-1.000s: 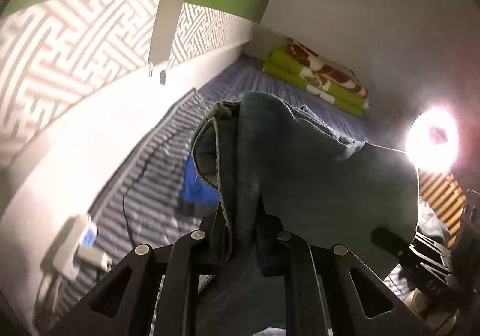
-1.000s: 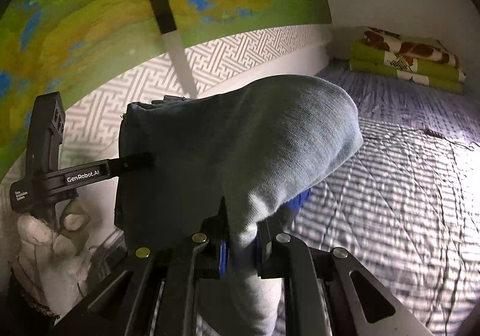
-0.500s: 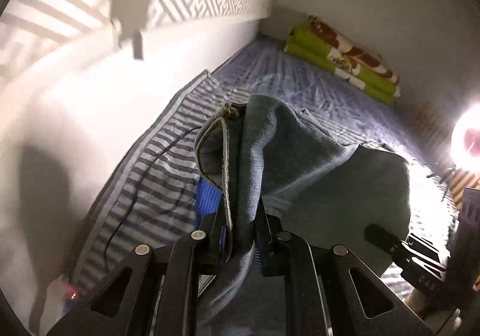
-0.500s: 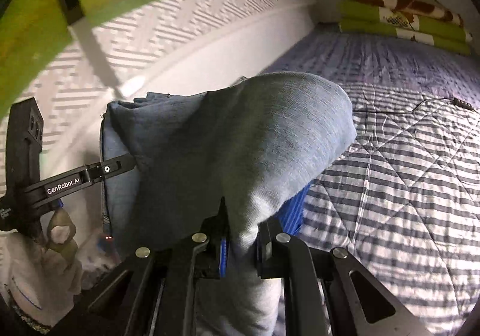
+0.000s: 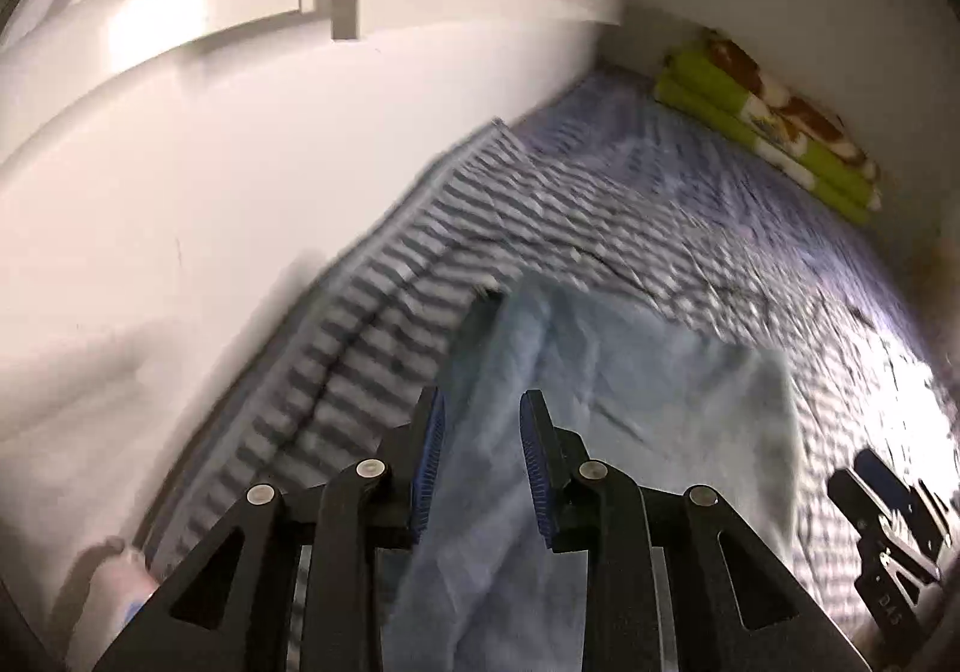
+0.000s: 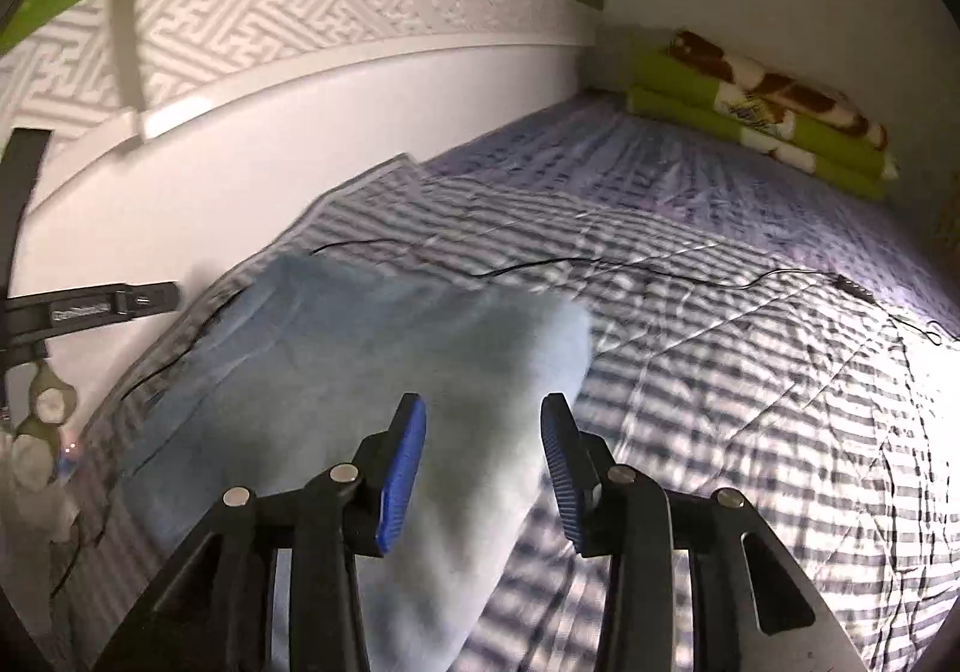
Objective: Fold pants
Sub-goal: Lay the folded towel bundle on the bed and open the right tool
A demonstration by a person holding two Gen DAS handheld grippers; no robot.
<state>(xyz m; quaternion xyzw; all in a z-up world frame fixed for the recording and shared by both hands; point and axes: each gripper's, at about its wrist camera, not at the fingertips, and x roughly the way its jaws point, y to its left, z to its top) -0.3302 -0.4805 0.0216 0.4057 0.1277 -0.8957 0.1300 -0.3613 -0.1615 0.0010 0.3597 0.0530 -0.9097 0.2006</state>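
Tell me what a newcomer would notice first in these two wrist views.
The pale blue pants lie spread on the striped bedspread, filling the near middle. Both the left gripper and right gripper stand open just above the cloth, their jaws having just opened. A green folded blanket sits in the far corner.

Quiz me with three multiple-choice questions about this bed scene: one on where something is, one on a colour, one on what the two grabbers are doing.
1. Where does the folded green blanket lie?
A. at the far end of the bed by the wall
B. on the pants
C. on the floor

2. What colour are the pads inside the fingers?
A. red
B. blue
C. yellow

3. How do the left gripper and right gripper stand over the pants?
A. both clamped shut on cloth
B. one open, one shut
C. both open, cloth loose between the pads

Answers:
1 A, it sits against the far wall.
2 B, ribbed blue strips show.
3 C, gaps show beside each pad.
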